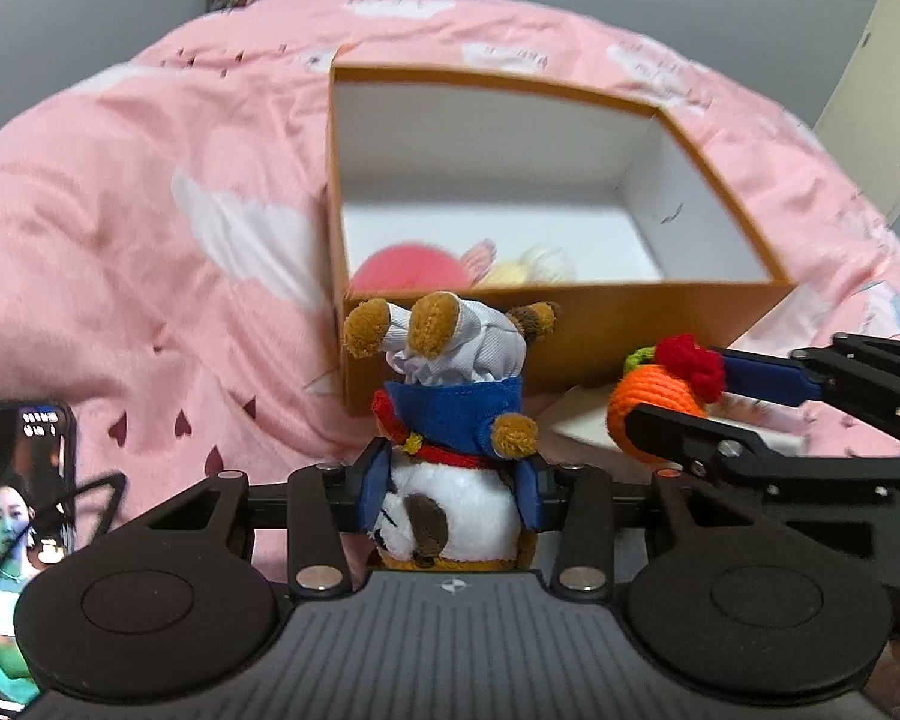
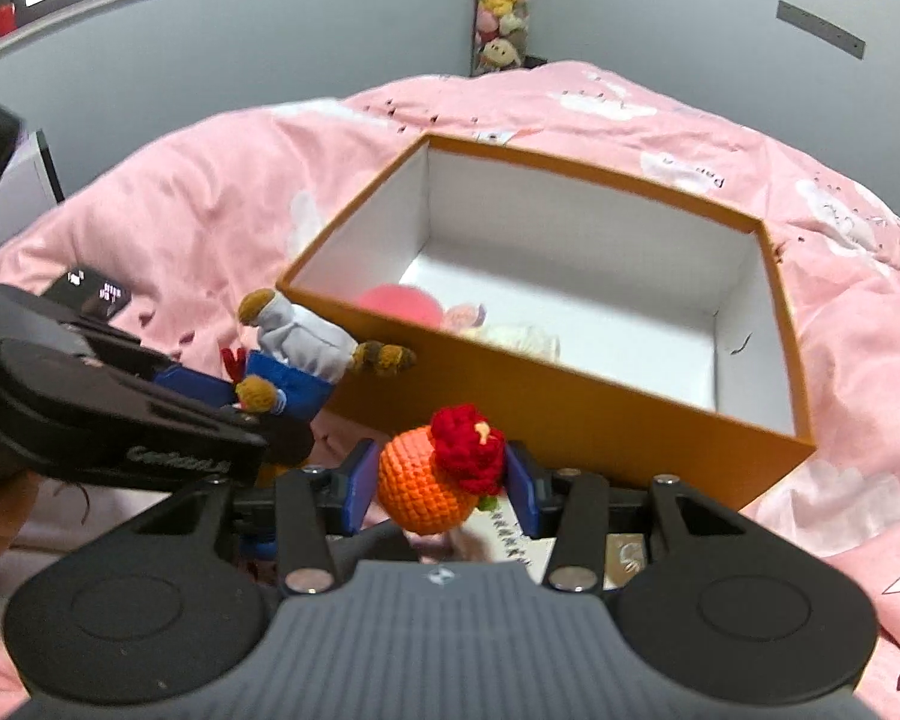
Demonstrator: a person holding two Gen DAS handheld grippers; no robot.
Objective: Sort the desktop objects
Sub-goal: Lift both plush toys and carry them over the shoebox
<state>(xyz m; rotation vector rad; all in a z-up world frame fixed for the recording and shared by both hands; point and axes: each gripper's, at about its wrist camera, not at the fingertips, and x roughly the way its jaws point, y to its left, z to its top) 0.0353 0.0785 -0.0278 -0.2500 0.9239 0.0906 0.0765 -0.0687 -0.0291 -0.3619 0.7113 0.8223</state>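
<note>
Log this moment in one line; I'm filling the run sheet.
left hand-held gripper: shut on plush toy | right hand-held gripper: shut on crocheted orange | orange box: open, some toys inside

**Both grippers loaded, nosing down before the box**

Left gripper (image 1: 453, 498) clamping the plush bear (image 1: 450, 420) head-first between blue pads, pointing steeply down, just short of the orange box (image 1: 570, 330). Right gripper (image 2: 441, 483) pinching the crocheted orange (image 2: 432, 489), tilting toward the same box wall, close beside the left.
</note>
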